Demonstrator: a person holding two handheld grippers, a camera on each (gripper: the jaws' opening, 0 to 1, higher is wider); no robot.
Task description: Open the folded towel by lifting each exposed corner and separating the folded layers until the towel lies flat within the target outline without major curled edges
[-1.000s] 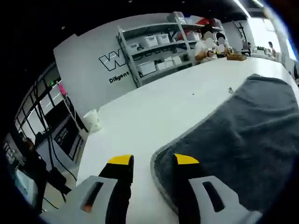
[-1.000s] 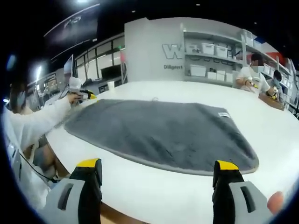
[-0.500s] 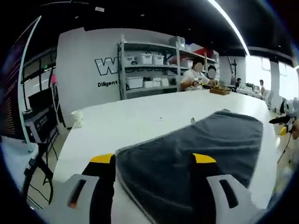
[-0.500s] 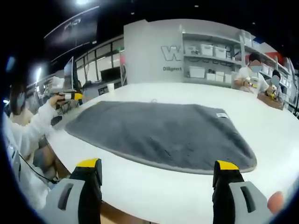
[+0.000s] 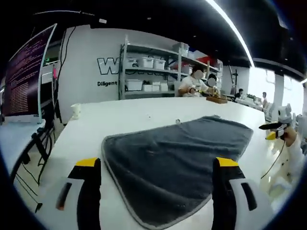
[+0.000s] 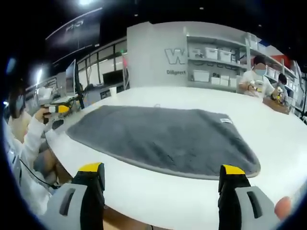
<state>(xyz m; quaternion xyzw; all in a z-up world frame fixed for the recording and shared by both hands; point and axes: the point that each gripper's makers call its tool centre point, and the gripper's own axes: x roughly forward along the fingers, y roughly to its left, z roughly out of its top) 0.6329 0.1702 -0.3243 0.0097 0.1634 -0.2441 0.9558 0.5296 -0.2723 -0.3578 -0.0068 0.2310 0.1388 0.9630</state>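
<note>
A grey towel (image 5: 177,163) lies spread on the white table (image 5: 124,117), its near corner rounded with a pale hem. My left gripper (image 5: 156,163) hangs over that corner, jaws wide open and holding nothing. In the right gripper view the same towel (image 6: 163,136) stretches across the table (image 6: 268,132), flat, with a small white label (image 6: 225,120) near its right end. My right gripper (image 6: 162,168) stands open over bare table in front of the towel's long edge. The left gripper (image 6: 60,109) appears at far left, off the towel. The right gripper (image 5: 276,132) appears at the right rim.
A shelf with white bins (image 5: 148,62) stands against the back wall. People sit at the table's far end (image 5: 192,84). A paper cup (image 5: 75,111) stands near the table's left edge, and a monitor (image 5: 24,76) is beside it. A person's sleeve (image 6: 29,139) reaches in at left.
My left gripper has drawn back from the towel's corner and its jaws have spread wider. In the right gripper view it has moved left, off the towel. The right gripper has hardly moved.
</note>
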